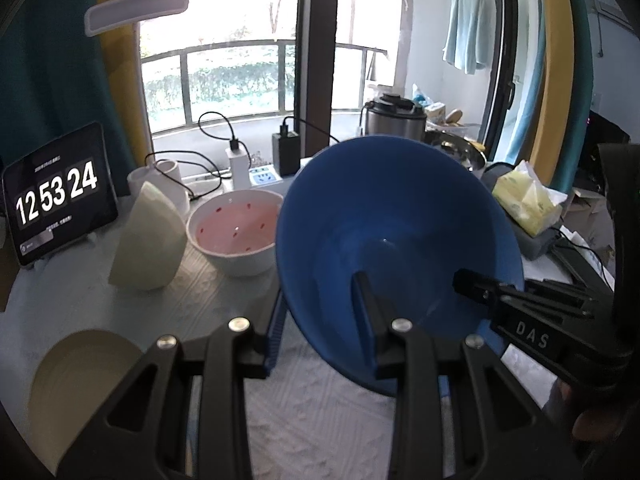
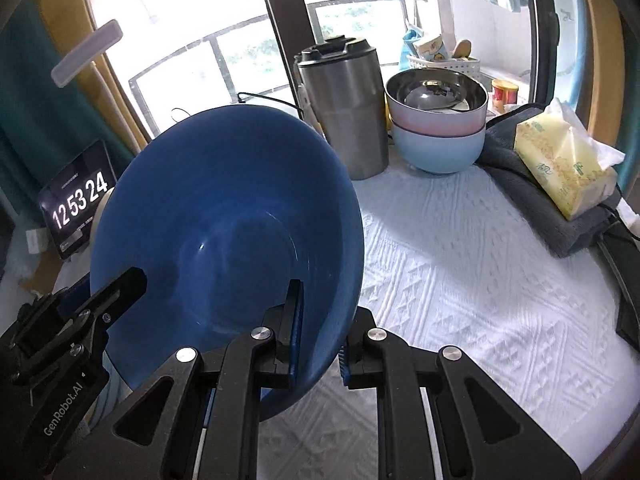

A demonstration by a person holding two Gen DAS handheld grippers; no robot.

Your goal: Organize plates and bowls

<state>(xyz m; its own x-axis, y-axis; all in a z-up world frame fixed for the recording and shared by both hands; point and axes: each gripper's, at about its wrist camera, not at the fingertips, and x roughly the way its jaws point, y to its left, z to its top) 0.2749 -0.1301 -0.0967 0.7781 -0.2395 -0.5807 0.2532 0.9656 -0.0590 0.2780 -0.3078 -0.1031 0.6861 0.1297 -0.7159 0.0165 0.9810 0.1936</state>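
A large blue bowl (image 1: 396, 232) is held tilted above the table by both grippers. My left gripper (image 1: 320, 320) is shut on its near rim, one finger inside and one outside. My right gripper (image 2: 320, 332) is shut on the opposite rim of the blue bowl (image 2: 228, 216); it also shows in the left wrist view (image 1: 480, 284). A white bowl with red specks (image 1: 236, 232) stands behind on the left. A cream bowl (image 1: 148, 240) lies on its side beside it. A cream plate (image 1: 76, 384) sits at the near left. A steel bowl is stacked in pink and light-blue bowls (image 2: 438, 128) at the back right.
A clock tablet (image 1: 60, 196) stands at the left. A steel tumbler (image 2: 344, 112), a tissue pack (image 2: 564, 164) on a grey towel (image 2: 532, 208), chargers and a power strip (image 1: 264, 176) line the back. A white textured cloth (image 2: 460, 280) covers the table.
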